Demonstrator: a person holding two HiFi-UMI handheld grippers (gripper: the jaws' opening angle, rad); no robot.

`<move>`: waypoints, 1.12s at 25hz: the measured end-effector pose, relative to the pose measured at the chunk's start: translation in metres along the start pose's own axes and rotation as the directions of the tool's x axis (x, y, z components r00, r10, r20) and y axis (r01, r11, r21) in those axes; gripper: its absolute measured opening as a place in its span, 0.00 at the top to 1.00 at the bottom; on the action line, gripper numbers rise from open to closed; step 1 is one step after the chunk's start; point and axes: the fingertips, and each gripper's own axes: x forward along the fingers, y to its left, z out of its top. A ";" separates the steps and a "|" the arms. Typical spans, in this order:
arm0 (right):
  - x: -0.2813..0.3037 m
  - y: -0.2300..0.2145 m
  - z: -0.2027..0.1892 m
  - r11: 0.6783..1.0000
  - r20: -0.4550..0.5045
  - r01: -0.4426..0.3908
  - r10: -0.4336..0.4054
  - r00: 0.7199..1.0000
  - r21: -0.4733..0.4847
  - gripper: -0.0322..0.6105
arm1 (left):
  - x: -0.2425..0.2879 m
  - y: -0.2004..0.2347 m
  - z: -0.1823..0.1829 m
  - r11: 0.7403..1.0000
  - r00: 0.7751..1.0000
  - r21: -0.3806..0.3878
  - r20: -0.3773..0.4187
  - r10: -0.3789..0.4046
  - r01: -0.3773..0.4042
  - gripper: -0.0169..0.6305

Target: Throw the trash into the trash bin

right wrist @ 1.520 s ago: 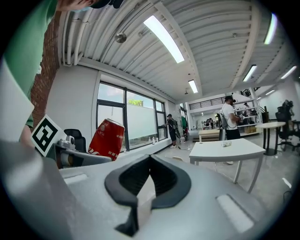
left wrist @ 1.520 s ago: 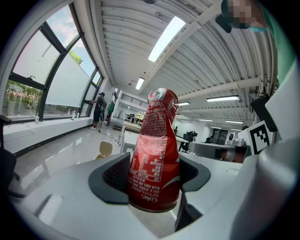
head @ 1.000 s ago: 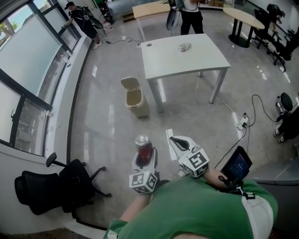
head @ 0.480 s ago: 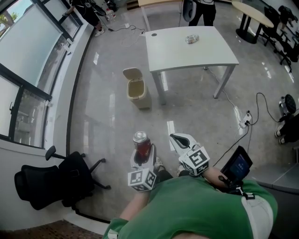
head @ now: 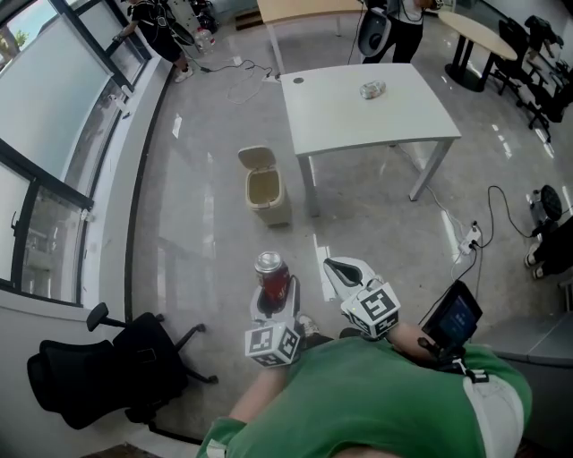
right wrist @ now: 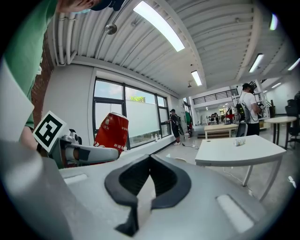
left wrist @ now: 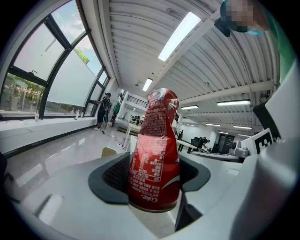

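Note:
A crushed red drink can [head: 273, 280] stands upright between the jaws of my left gripper [head: 271, 302], which is shut on it; in the left gripper view the can [left wrist: 155, 152] fills the middle. My right gripper [head: 340, 270] is beside it to the right, shut with nothing in it, jaws touching in the right gripper view [right wrist: 149, 180], where the can [right wrist: 111, 132] shows at the left. A small beige trash bin [head: 266, 186] with its lid up stands on the floor ahead, next to the white table [head: 394, 116]. A crumpled clear bottle [head: 372, 89] lies on that table.
A black office chair [head: 98, 367] is at my lower left by the window wall. A cable and power strip [head: 468, 238] lie on the floor to the right. People stand beyond the table [head: 398, 22] and at the far window [head: 157, 27].
The view has shifted: bin and table now sit slightly further right and lower in the frame. Both grippers keep their pose, the can still held.

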 end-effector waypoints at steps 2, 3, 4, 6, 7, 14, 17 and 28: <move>0.014 0.003 0.006 1.000 0.007 0.009 -0.009 1.000 -0.008 0.95 | 0.005 0.013 0.007 1.000 1.000 -0.004 0.002 -0.009 0.009 0.55; 0.021 0.005 0.010 1.000 0.010 0.014 -0.014 1.000 -0.012 0.95 | 0.007 0.019 0.010 1.000 1.000 -0.007 0.002 -0.015 0.015 0.55; 0.028 0.007 0.013 1.000 0.012 0.019 -0.019 1.000 -0.017 0.95 | 0.009 0.025 0.014 1.000 1.000 -0.008 0.003 -0.021 0.021 0.55; 0.041 0.011 0.020 0.999 0.018 0.030 -0.030 0.999 -0.022 0.95 | 0.012 0.037 0.021 0.999 0.999 -0.006 0.003 -0.034 0.034 0.55; 0.048 0.013 0.023 0.999 0.020 0.035 -0.035 0.999 -0.023 0.95 | 0.012 0.043 0.024 0.999 0.999 -0.004 0.002 -0.041 0.041 0.55; 0.084 0.033 0.028 0.998 0.024 0.053 -0.052 0.998 -0.024 0.95 | 0.011 0.083 0.034 0.998 0.998 0.001 -0.016 -0.064 0.064 0.55; 0.093 0.039 0.028 0.998 0.023 0.066 -0.065 0.998 -0.021 0.95 | 0.010 0.095 0.036 0.997 0.997 -0.003 -0.023 -0.073 0.073 0.55; 0.120 0.034 0.026 0.997 0.006 0.079 -0.079 0.997 -0.016 0.95 | 0.027 0.116 0.037 0.997 0.996 -0.020 -0.036 -0.082 0.081 0.55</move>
